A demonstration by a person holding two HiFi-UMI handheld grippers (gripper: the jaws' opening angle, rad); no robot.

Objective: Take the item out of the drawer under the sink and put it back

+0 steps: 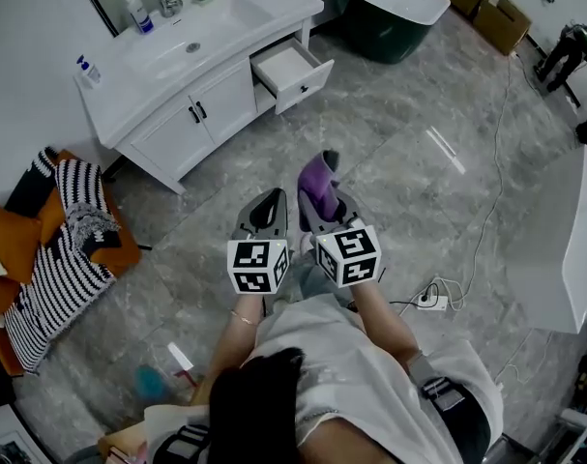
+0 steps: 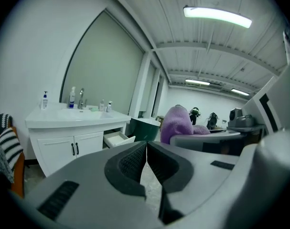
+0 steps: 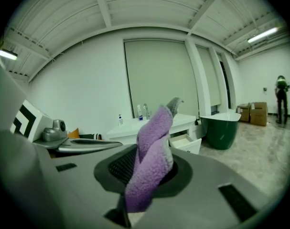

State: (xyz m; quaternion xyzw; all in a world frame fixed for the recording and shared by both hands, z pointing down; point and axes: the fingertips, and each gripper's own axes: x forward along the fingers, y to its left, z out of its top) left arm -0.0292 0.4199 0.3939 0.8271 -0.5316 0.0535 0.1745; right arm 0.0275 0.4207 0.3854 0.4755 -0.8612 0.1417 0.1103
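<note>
Head view, purple cloth (image 1: 317, 187): out of the drawer, standing up from the right tongs (image 1: 322, 199), over the grey floor (image 1: 399, 162) and well apart from the vanity.
Head view, drawer (image 1: 291, 70): pulled open at the right end of the white sink cabinet (image 1: 191, 114); the part of its inside that shows looks bare.
Head view, left tongs (image 1: 270, 201): just beside the right ones, carrying nothing.
Left gripper view, left tongs (image 2: 146, 147): jaws brought together, ribbed pads meeting, nothing between them.
Left gripper view, cloth (image 2: 177, 123): a fuzzy purple bundle to the right, above the other tongs; the open drawer (image 2: 117, 138) lies ahead beyond it.
Right gripper view, right tongs (image 3: 147, 173): clamped on the cloth (image 3: 152, 151), which is pinched between the pads with one twisted end rising above and a short tail hanging below.
Right gripper view, drawer (image 3: 185, 142): ahead and still open.
Handling, weight: likely very light; a plush, towel-like fabric.
Handling, stiffness: soft and limp, so it should sag and fold on release, not stand up.
Handling, grip: the nap should hold well against the ribbed pads; not fragile.
Handling, where to hold: a bunched fold near the middle, as now, so that neither end trails far and catches on the drawer front.
</note>
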